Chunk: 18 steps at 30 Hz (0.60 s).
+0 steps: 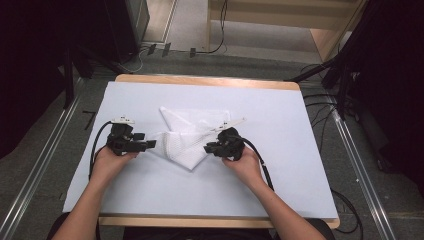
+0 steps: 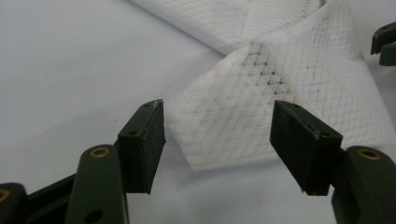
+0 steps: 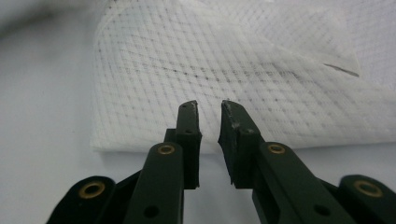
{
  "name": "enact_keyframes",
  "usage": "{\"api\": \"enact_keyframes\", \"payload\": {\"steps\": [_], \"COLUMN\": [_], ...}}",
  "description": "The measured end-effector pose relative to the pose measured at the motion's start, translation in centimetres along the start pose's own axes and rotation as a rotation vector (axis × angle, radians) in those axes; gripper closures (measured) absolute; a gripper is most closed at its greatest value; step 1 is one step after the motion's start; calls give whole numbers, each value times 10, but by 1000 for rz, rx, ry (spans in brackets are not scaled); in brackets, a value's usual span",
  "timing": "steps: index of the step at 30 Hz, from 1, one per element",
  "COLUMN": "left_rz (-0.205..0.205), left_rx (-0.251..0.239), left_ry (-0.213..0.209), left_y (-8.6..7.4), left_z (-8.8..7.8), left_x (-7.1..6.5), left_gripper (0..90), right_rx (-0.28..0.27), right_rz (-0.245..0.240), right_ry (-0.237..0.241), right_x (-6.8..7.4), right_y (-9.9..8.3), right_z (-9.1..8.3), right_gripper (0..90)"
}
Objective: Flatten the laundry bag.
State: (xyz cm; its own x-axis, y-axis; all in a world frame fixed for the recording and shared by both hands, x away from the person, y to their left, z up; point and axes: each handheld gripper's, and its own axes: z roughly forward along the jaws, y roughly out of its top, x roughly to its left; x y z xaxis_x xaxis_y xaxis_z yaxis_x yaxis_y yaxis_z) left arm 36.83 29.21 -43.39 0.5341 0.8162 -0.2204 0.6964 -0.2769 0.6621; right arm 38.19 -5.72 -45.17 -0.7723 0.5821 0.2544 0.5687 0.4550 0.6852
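Observation:
A white mesh cloth (image 1: 192, 135) lies folded and rumpled in the middle of the table. My left gripper (image 1: 150, 144) sits at its left edge. In the left gripper view this gripper (image 2: 218, 121) stands wide open, and a folded corner of the cloth (image 2: 261, 102) lies on the table between its jaws, touching neither. My right gripper (image 1: 207, 148) is at the cloth's right edge. In the right gripper view its jaws (image 3: 208, 112) are nearly together with a narrow gap, hovering over the cloth's (image 3: 187, 60) near edge with nothing pinched.
The pale table surface (image 1: 280, 165) has bare room on every side of the cloth. Its wooden rim (image 1: 210, 80) runs along the far edge. Cables and dark stands sit on the floor beyond the table and at the right.

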Motion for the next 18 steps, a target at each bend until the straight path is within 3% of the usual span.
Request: {"api": "enact_keyframes", "payload": {"steps": [5,8,10,14,18], "left_rz": [8,7,-12,29,28], "left_rx": [-29,-12,12,30,51], "left_ry": [-2,-13,-43,-54,-63], "left_y": [2,6,8,9,9], "left_z": [4,9,15,23,32], "left_x": [1,2,1,-6,-9], "left_gripper": [361,360,377,380,375], "right_rx": [-7,-12,-12,-6,-16], "right_rz": [5,13,21,38,48], "right_ry": [-16,-19,-25,-38,-46], "right_x": [-2,-3,-6,-10,-14], "right_y": [-6,-8,-10,-15,-16], "right_z": [-6,-9,-11,-16,-19], "right_gripper": [743,733,722,723,722]}}
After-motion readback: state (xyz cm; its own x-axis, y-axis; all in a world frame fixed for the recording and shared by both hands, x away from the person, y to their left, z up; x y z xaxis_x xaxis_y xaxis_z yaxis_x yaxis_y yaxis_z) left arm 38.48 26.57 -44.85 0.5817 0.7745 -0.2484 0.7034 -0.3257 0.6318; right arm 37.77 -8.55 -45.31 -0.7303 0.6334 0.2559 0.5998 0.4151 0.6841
